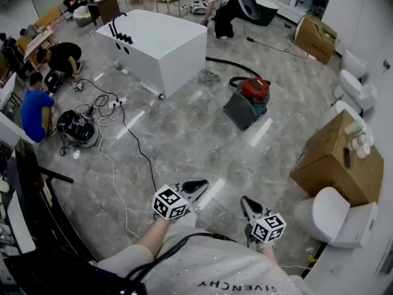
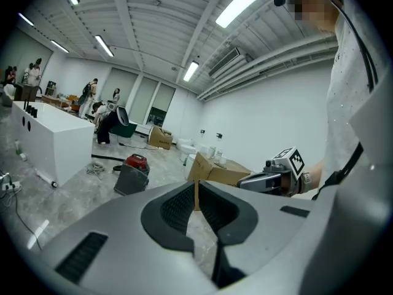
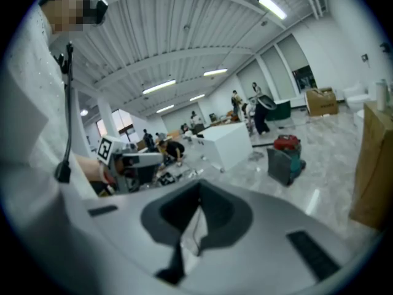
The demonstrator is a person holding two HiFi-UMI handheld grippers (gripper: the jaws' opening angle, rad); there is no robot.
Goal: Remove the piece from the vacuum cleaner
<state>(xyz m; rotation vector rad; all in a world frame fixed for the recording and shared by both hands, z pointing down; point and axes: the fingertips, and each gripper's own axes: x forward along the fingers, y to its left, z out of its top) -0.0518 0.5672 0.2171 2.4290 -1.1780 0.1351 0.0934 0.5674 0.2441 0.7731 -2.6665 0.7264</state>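
Nearest, the left gripper [image 1: 194, 188] and right gripper [image 1: 250, 208] both show jaws pressed together on nothing; the vacuum cleaner [image 1: 249, 100] stands well ahead on the floor [image 1: 184, 134] — best to close in first, then open both; one steadies it, the other pulls.

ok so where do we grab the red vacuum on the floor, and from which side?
Probably the red top of the vacuum cleaner, from above on the near side: it stands upright, the top is raised and exposed, and the black hose trails off the far side. Too far to make out a handle.
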